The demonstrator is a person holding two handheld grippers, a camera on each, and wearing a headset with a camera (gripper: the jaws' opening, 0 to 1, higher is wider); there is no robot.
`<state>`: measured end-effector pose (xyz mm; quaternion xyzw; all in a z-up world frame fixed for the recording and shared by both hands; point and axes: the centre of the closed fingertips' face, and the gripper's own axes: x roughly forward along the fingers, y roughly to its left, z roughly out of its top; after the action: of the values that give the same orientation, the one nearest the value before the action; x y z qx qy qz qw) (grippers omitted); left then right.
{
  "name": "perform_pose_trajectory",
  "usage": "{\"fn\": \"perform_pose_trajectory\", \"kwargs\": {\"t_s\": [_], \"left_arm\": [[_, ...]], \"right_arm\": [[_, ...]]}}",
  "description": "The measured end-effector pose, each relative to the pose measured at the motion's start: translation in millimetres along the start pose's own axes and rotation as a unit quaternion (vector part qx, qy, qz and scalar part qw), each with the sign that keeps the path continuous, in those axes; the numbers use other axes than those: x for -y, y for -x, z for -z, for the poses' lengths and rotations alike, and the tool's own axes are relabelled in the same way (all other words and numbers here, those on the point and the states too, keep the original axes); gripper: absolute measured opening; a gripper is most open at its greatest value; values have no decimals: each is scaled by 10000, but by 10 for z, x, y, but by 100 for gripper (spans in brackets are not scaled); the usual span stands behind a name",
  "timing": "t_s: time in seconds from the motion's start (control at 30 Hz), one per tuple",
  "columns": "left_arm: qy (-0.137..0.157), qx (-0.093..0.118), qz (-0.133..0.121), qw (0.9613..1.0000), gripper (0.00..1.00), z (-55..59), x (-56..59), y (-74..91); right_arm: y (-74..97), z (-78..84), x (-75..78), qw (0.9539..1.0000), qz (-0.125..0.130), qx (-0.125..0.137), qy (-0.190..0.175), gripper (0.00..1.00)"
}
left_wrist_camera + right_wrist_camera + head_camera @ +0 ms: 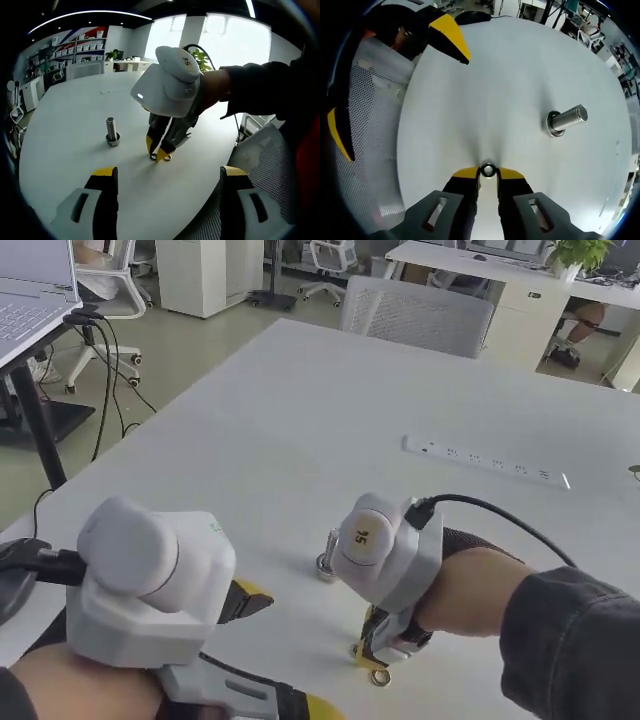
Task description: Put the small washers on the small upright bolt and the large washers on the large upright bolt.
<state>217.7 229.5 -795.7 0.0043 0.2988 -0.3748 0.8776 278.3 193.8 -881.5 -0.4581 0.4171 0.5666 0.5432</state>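
As claw [488, 173] seemingly nips washer [488, 165] — bolt [567, 120].

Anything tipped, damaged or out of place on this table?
Nothing stands out. The bolt stands upright on the white table, and the right gripper pinches a washer down at the table surface.
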Motion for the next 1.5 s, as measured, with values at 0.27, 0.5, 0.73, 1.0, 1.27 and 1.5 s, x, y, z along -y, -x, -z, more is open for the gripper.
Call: {"fn": "perform_pose_trajectory", "kwargs": {"t_s": [0.27,0.5,0.73,1.0,1.27,1.5], "left_arm": [[8,0,-2,10000,83,-1,-6,-4],[9,-6,-11,10000,83,1,-8,-6],[4,-6,-8,10000,83,-2,-4,-10],[-6,-8,6,10000,83,-8,4,-13],[-20,-12,39,10000,83,-18,24,-21],[-36,-23,57,10000,83,-19,29,-25]], "right_arm": [[-5,5,6,10000,-26,20,40,14],[-3,7,10,10000,-36,34,77,13],[15,39,48,9999,12,-8,121,13],[83,80,67,10000,3,-8,51,13],[181,190,63,10000,36,-23,-37,13],[261,289,34,9999,72,-30,-137,13]]}}
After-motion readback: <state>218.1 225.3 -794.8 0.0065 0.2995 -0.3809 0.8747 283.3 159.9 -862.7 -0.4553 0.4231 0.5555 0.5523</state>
